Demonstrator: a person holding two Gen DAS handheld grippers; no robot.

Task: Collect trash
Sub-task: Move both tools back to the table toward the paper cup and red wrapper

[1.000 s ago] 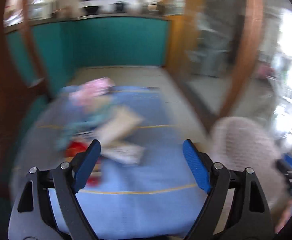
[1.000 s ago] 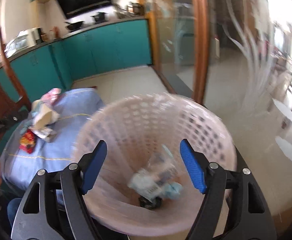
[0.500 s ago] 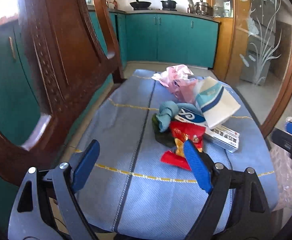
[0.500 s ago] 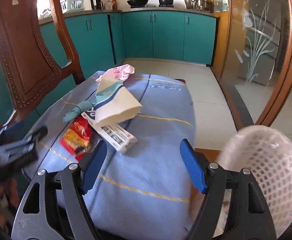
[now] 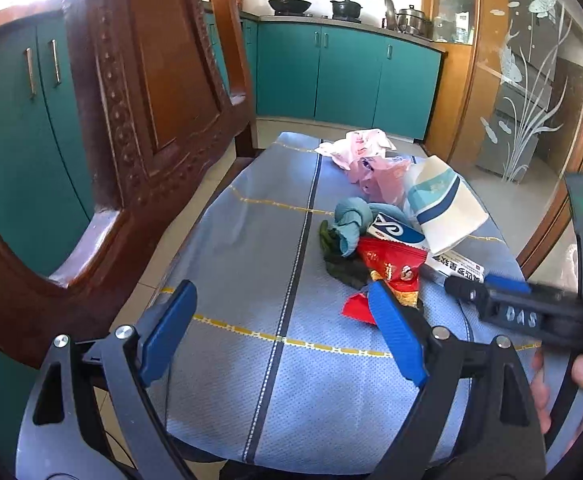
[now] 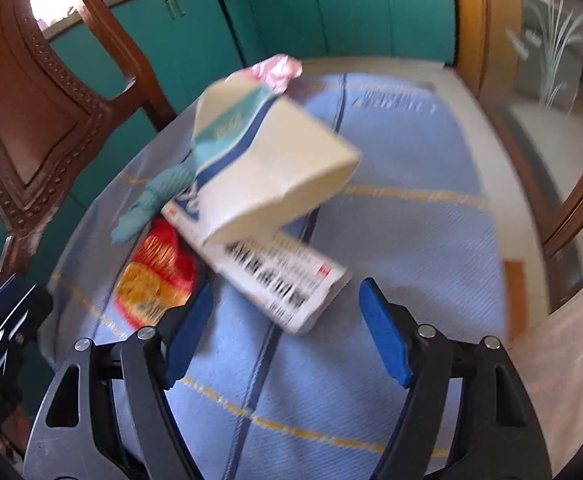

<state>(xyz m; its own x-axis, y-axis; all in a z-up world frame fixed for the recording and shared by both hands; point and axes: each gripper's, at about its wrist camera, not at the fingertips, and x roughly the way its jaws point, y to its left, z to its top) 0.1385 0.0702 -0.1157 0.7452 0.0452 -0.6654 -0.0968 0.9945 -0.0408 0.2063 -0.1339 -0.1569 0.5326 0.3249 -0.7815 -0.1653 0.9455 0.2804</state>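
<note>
Trash pile sits on the blue cloth-covered tabletop, clustered on the right half in the left wrist view.

Count, as far as visible:
- 1 crumpled pink wrapper at the far end, with 1 pink plastic bag just beside it
- 1 white paper bag with teal and blue stripes, lying tilted on top of the pile
- 1 teal cloth wad
- 1 red snack packet
- 1 flat white printed box poking out under the paper bag
- 1 dark green scrap under the red packet (material unclear)
- 2 carved wooden chairs by the tabletop's left edge

Left gripper: fingers spread wide, nothing between them, hovering over bare cloth just short of the red packet. Right gripper: fingers moderately apart, empty, pointed at the near end of the printed box; right view is motion-blurred.

Versus a second ago: the right wrist then looked into a pink mesh basket with some trash at the bottom; now it faces the pile, and the basket shows only as a pale edge low right. The left view was smeared then and is sharp now. The right gripper now shows in the left view beside the box.
</note>
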